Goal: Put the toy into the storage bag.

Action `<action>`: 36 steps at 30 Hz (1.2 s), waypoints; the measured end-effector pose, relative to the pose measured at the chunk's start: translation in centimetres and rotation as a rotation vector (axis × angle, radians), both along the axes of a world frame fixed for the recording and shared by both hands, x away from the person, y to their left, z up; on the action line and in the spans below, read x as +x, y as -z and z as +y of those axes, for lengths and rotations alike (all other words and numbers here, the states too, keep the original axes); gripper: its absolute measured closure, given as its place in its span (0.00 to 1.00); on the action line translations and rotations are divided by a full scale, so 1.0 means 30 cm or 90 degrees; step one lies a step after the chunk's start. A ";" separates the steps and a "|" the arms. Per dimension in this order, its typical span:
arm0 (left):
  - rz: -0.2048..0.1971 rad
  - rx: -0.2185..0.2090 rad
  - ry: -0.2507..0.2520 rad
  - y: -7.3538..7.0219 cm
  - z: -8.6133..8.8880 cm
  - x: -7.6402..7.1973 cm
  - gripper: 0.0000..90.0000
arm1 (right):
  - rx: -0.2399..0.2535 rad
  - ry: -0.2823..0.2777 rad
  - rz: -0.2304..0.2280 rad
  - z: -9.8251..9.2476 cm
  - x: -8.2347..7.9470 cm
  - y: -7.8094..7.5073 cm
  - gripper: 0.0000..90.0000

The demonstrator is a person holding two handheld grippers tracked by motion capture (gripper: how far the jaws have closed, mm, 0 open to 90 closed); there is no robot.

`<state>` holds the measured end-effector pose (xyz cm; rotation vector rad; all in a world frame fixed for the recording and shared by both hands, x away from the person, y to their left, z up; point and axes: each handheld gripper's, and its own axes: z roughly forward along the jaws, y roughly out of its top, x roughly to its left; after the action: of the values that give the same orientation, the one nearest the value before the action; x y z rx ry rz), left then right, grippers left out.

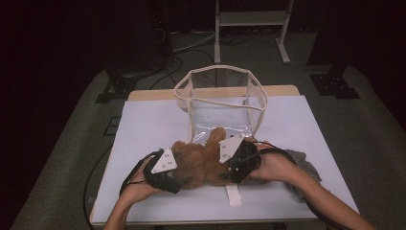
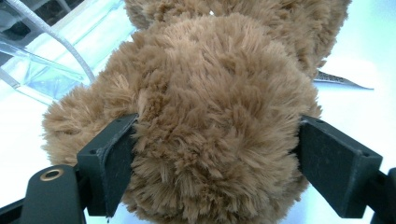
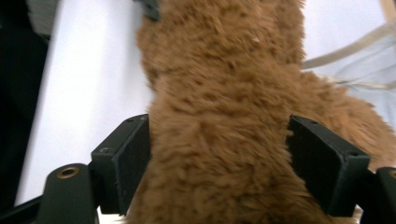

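One brown plush bear [image 1: 203, 160], two hand-held grippers.

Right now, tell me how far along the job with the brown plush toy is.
Done: the left tongs sit around one end of the brown plush toy, pads against its fur. In hand: the right tongs straddle the other end, wide apart, not clearly squeezing. Left: the toy lies on the white table in front of the clear bag, not lifted, perhaps bound for the bag.
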<state>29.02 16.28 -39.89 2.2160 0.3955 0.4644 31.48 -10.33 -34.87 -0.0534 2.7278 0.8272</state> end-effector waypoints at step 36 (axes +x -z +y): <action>0.005 0.000 -0.004 -0.010 0.014 0.009 0.17 | 0.045 -0.002 0.080 -0.047 0.100 0.088 0.70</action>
<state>29.28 16.70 -39.57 2.2185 0.4077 0.4592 34.47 -11.73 -37.50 0.0106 2.8128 0.9571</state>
